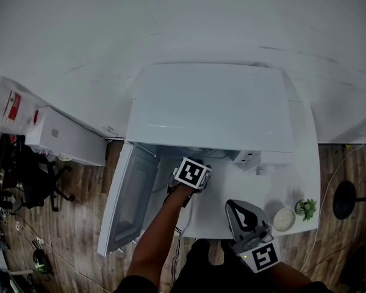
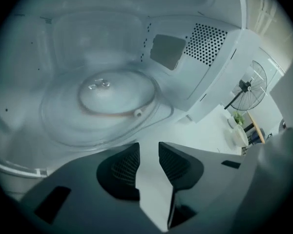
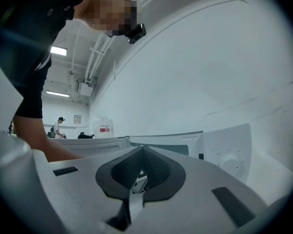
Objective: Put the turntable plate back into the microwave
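A white rectangular table stands on a brown wooden plank floor. It carries a boxy white microwave oven and, at its near right corner, a small round white bowl just beside a little green plant.

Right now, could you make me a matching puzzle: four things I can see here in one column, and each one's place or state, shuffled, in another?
Things:
1. turntable plate
2. microwave door
3. left claw
4. right claw

Place or state:
A. closed, holding nothing
B. swung open
C. lying inside the microwave
D. slightly apart, nothing between

Pairs: 1-C, 2-B, 3-D, 4-A
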